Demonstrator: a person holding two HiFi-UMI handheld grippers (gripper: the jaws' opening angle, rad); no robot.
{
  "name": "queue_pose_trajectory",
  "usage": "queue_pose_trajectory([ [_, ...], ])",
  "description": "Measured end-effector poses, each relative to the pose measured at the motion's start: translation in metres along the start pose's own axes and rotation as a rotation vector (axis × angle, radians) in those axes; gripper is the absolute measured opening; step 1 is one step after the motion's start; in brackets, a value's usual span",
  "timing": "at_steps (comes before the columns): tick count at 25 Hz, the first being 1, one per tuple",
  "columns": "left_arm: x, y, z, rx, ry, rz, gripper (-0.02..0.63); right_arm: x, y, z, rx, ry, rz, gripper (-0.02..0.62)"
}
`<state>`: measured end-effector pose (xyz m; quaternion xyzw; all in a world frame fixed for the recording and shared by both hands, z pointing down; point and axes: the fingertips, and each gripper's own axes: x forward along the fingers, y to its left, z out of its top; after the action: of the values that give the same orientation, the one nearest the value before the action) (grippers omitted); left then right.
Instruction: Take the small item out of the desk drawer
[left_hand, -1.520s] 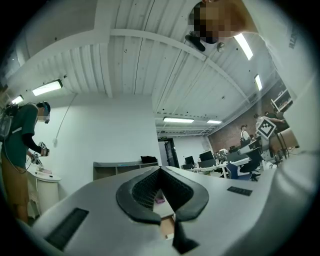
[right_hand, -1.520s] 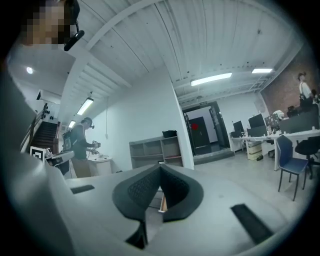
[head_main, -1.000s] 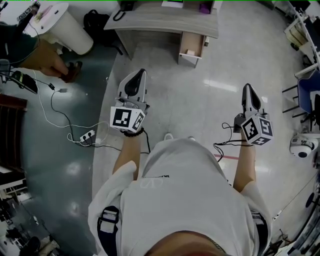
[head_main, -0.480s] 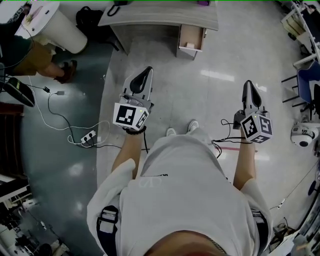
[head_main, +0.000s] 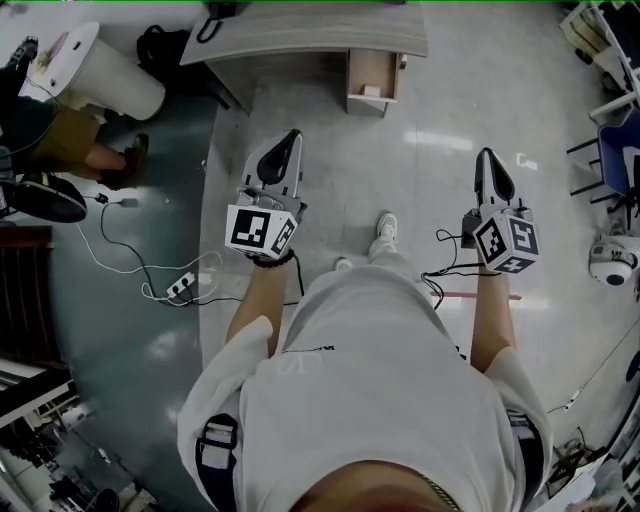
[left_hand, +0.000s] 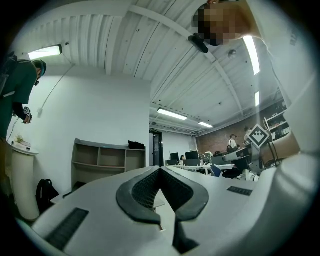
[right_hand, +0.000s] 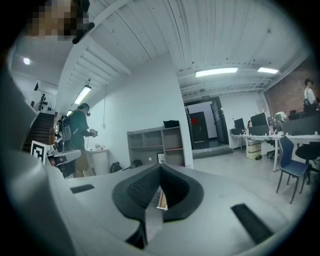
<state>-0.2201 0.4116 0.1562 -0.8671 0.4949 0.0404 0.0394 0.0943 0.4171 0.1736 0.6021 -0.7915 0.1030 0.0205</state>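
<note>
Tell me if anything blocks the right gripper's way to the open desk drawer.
Nothing visible does. Only bare floor lies between the right gripper and the drawer, which stands open ahead. The power strip lies well off to the left.

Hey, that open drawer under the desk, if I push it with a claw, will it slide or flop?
The drawer looks like stiff wooden board, so it should probably keep its shape. It stands pulled out from the desk, so it likely slides straight back rather than tipping. The small pale item inside looks light and may shift.
</note>
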Motion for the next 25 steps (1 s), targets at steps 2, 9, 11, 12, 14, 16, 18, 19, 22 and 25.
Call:
queue_pose_trajectory([
  [2,0.022,-0.003,-0.003,0.004,0.006,-0.001,-0.002,0.016,-0.012,0.000,-0.002,0.011,0.019,0.002],
  [9,0.112,-0.006,-0.017,0.005,0.024,0.006,-0.002,0.086,-0.066,0.008,0.026,0.035,0.075,0.002],
  [11,0.137,-0.006,-0.023,0.003,0.033,0.015,-0.001,0.105,-0.083,0.010,0.030,0.042,0.084,0.002],
  [12,0.149,-0.006,-0.026,0.000,0.037,0.020,-0.002,0.114,-0.091,0.012,0.030,0.044,0.089,0.002],
  [14,0.169,-0.007,-0.030,-0.004,0.040,0.031,-0.002,0.130,-0.107,0.015,0.032,0.047,0.097,0.002],
  [16,0.185,-0.007,-0.032,0.001,0.036,0.052,-0.002,0.141,-0.124,0.016,0.035,0.051,0.104,0.002],
  [18,0.197,-0.004,-0.032,0.006,0.031,0.083,-0.001,0.151,-0.140,0.015,0.036,0.060,0.113,0.002],
  [19,0.202,-0.002,-0.033,0.006,0.032,0.096,-0.001,0.156,-0.146,0.014,0.039,0.066,0.116,0.002],
  [22,0.216,0.000,-0.041,0.001,0.054,0.108,-0.002,0.171,-0.157,0.008,0.049,0.084,0.126,0.002],
  [25,0.227,0.002,-0.052,-0.019,0.068,0.102,0.000,0.192,-0.157,-0.003,0.056,0.112,0.146,0.002],
])
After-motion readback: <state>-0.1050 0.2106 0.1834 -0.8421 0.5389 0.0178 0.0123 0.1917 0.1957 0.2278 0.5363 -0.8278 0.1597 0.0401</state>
